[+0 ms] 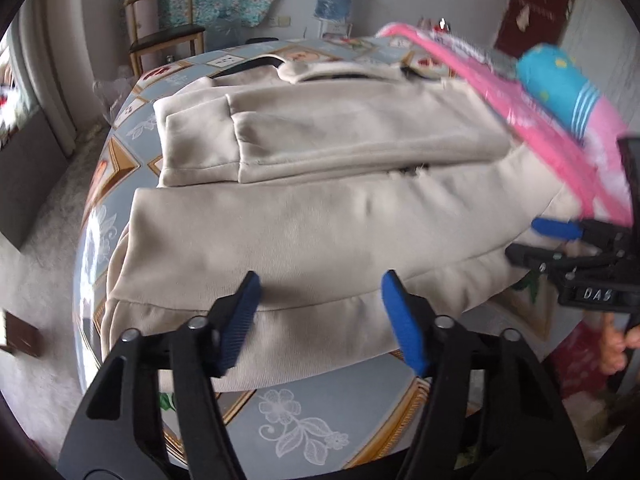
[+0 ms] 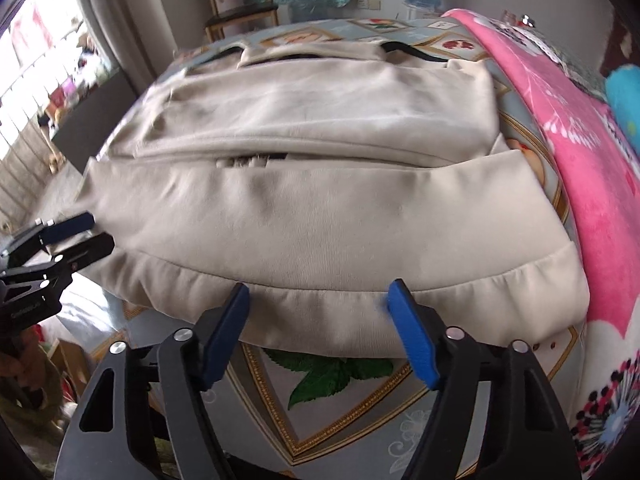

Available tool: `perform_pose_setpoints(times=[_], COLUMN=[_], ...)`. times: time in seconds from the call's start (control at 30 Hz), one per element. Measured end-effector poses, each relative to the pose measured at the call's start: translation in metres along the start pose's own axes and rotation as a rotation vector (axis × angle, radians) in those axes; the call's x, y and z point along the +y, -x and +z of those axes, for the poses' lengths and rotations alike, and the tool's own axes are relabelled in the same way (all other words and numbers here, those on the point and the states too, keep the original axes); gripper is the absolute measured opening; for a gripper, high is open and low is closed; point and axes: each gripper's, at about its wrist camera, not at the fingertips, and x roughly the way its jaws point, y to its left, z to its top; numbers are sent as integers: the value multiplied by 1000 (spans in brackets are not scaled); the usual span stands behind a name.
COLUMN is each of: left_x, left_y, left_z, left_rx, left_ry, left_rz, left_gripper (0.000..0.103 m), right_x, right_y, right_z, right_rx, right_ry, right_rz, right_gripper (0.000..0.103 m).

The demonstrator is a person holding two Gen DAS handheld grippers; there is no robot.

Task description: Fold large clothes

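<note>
A beige sweatshirt (image 1: 320, 184) lies flat on a round table (image 1: 288, 432) covered with a flowered, patterned cloth. Its sleeves are already folded in across the body, and its ribbed hem (image 2: 360, 312) runs along the near edge, closest to both cameras. The collar sits at the far side. A pink blanket (image 2: 580, 160) is heaped at the right of the table, and a wooden chair (image 1: 168, 32) stands against the far wall.

The left gripper (image 1: 320, 316) hangs over the left part of the hem with its blue pads apart. The fabric lies under and between them, and nothing is pinched. The right gripper (image 2: 320, 320) stands the same way over the right part of the hem: jaws spread, cloth between the pads but not clamped. Each gripper also shows at the side of the other's view.

Judging by this, the sleeve folds are done and the step in hand is taking hold of the hem to fold the body in half, from near to far. The next move likely calls for both sets of pads to close on the ribbed band, catching both layers of cloth. Then the two hands should lift together and carry the hem towards the collar, keeping it level so the folded sleeves stay in place. The pink blanket is close to the right edge and could snag.
</note>
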Motion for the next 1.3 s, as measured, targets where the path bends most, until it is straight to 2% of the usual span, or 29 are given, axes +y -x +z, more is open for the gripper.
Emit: perform_pose_setpoints(times=[0.13,0.23,0.47,0.53,0.57,0.6,0.63,0.7,0.9,0.97,1.03,1.17,1.23,1.27,1.3], left_x=[-4,-5,-17,-20,-22,-23,-23,-24,-27,-27,-23,-13,-12,-12,-13], left_y=[-7,-7,-5,-4,-4,-3,-1,4,36,36,29,17,8,1,-5], left_z=[0,0,-1,-1,-1,-1,-2,-1,16,22,29,34,34,33,32], left_rx=[30,34,33,28,25,21,13,-1,-117,-127,-94,-24,28,60,83], left_ry=[-34,-49,-110,-127,-136,-149,-152,-157,-175,-179,-155,-83,-63,-54,-41], left_rz=[11,7,-2,4,20,41,38,42,75,79,43,-76,-155,-173,-175], left_gripper=[52,46,22,12,0,0,0,0,0,0,0,0,10,27,36], right_x=[1,2,0,2,2,2,2,2,-3,-4,-7,-11,-9,-7,-8], right_y=[-3,-3,-2,0,1,2,4,9,25,23,24,24,17,15,17], right_z=[0,1,1,0,0,0,-1,-1,6,10,12,12,12,12,12], right_rx=[7,15,21,17,13,10,6,-10,-55,-52,-50,-44,-1,21,25], right_ry=[18,32,38,37,39,39,35,26,9,6,-15,-37,-13,6,11], right_rz=[-9,-36,-80,-81,-88,-87,-75,-77,-63,-57,-34,-12,-5,-10,-12], right_gripper=[67,60,36,27,22,21,13,6,4,4,4,4,4,5,5])
